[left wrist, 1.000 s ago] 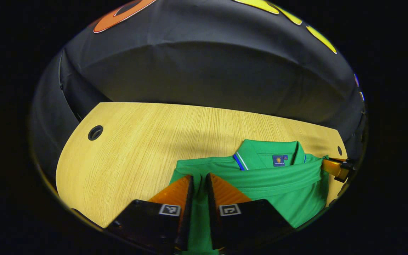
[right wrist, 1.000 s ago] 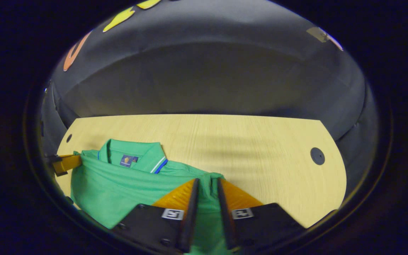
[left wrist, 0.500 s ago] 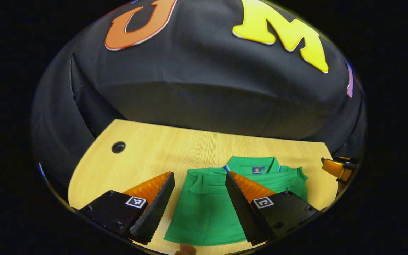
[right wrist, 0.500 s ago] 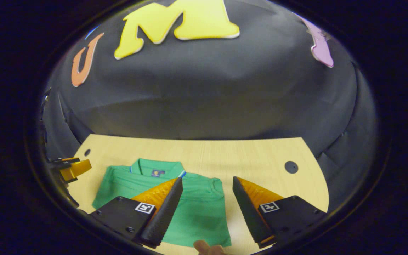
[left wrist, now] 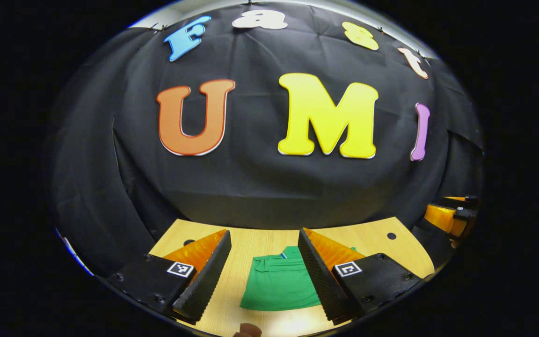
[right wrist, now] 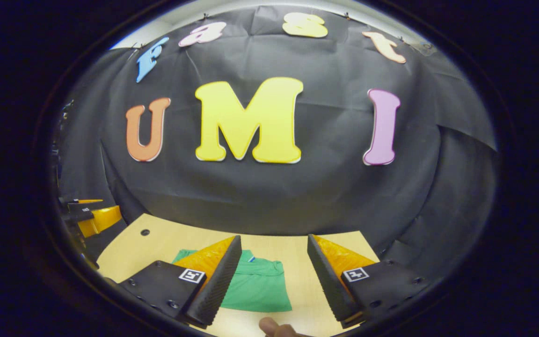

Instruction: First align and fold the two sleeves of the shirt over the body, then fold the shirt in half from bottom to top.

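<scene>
A: Where's the green polo shirt [left wrist: 281, 285]?
B: Folded flat on the table [left wrist: 382, 243], both claws above it. Left claw [left wrist: 264, 276] and right claw [right wrist: 274, 276] gape, released, holding nothing.
A: Step?
B: Both folds look finished; next is probably just pulling away.
A: Views differ?
B: The left gripper view catches the collar's blue trim; in the right gripper view a finger hides that corner.

Folded shirt [left wrist: 281, 283] flat on table [left wrist: 372, 241], near front edge; booth wall behind; both grippers raised before it, apart.
</scene>
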Available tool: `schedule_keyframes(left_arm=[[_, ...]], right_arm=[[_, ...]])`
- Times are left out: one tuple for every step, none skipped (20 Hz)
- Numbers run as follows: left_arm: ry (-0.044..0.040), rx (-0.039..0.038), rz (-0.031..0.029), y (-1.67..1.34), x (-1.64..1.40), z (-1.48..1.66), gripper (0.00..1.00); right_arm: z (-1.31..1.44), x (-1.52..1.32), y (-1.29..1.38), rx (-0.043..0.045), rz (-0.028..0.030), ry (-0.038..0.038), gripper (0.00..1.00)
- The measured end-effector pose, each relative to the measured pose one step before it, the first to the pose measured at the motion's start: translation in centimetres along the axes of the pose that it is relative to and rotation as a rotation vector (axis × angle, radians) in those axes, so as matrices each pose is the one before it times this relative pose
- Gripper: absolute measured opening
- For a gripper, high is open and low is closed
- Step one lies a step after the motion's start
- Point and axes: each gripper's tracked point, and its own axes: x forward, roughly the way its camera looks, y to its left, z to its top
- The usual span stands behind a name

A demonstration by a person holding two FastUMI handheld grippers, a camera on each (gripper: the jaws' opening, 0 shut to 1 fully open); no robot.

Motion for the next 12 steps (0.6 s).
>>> schedule_keyframes(left_arm=[[-0.01293, -0.00329, -0.00908, -0.323, -1.738, 0.833, 0.93], [-0.01464, -0.00408, -0.00902, -0.332, -1.212, 0.538, 0.93], [-0.01463, -0.00311, -0.00235, -0.126, -1.589, 0.631, 0.93], [-0.01473, -0.00104, -0.00018, 0.041, -1.328, 0.696, 0.93], [-0.01540, -0.00191, -0.00413, -0.087, -1.350, 0.465, 0.93], [-0.01254, -0.00171, -0.00175, 0.043, -1.270, 0.342, 0.93], [-0.00691, -0.00530, -0.00530, -0.026, -1.226, 0.146, 0.93], [-0.00973, 0.00051, -0.00731, -0.207, -1.377, 0.170, 0.93], [-0.01431, 0.00188, 0.00865, 0.327, -1.122, 0.253, 0.93], [-0.00288, 0.00059, 0.00422, 0.343, -1.051, -0.028, 0.93], [0.00007, -0.00526, -0.00070, 0.055, -1.009, -0.181, 0.93], [0.00922, -0.00485, 0.00321, 0.142, -0.737, -0.549, 0.93]], right_arm=[[0.645, -1.786, 0.053, 0.01873, -0.00340, -0.02141, 0.91], [0.639, -1.719, -0.144, 0.00378, -0.00540, -0.02546, 0.91], [0.487, -1.644, -0.318, 0.00295, -0.01045, -0.01941, 0.92], [0.446, -1.457, 0.120, -0.00680, 0.00391, -0.01982, 0.93], [0.506, -1.372, -0.168, -0.00630, -0.00150, -0.01749, 0.96], [0.153, -1.533, -0.456, -0.00289, -0.00829, -0.01042, 0.99], [0.424, -1.527, -0.306, 0.00662, -0.00614, -0.01961, 0.99], [1.123, -2.037, -0.381, 0.00329, -0.00213, -0.02782, 0.87], [0.673, -1.515, -0.044, -0.01081, 0.00164, -0.03092, 0.87], [0.547, -1.223, -0.097, -0.02853, -0.00452, -0.03268, 0.87], [0.414, -1.115, -0.020, -0.03762, -0.00824, -0.02885, 0.86], [0.348, -0.883, 0.650, -0.03783, 0.00054, -0.02175, 0.86]])
